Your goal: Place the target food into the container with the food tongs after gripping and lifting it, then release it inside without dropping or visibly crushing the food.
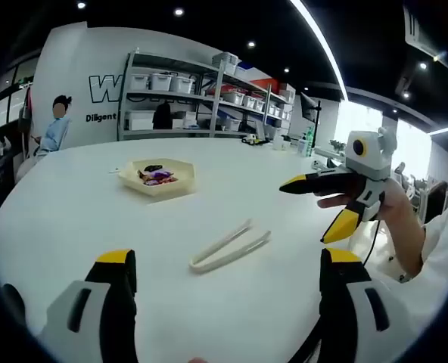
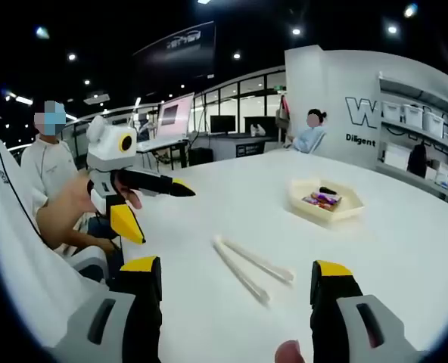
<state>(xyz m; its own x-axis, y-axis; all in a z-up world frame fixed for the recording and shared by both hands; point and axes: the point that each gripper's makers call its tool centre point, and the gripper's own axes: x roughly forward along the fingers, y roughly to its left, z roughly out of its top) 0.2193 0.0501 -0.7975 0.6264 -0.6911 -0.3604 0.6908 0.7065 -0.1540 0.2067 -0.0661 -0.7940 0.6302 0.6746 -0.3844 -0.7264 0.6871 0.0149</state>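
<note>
Cream plastic food tongs (image 1: 230,247) lie flat on the white table (image 1: 73,204), just beyond my left gripper (image 1: 228,261), which is open and empty. Further back to the left stands a pale yellow hexagonal tray (image 1: 180,189) holding small wrapped food pieces (image 1: 157,177), purple and dark. My right gripper (image 1: 306,212) comes in from the right, held in a hand, jaws spread, above the table. In the right gripper view the tongs (image 2: 250,265) lie between and just past my open right gripper (image 2: 235,267). The tray (image 2: 345,212) with the food (image 2: 321,199) is at right, and the left gripper (image 2: 163,215) hangs open at left.
The round white table's edge curves close on the right (image 1: 375,249). Metal shelves with bins (image 1: 201,98) stand behind it. One person sits at the table's far side (image 1: 55,125), and another sits beside it (image 2: 50,166). Desks with monitors (image 2: 224,125) fill the background.
</note>
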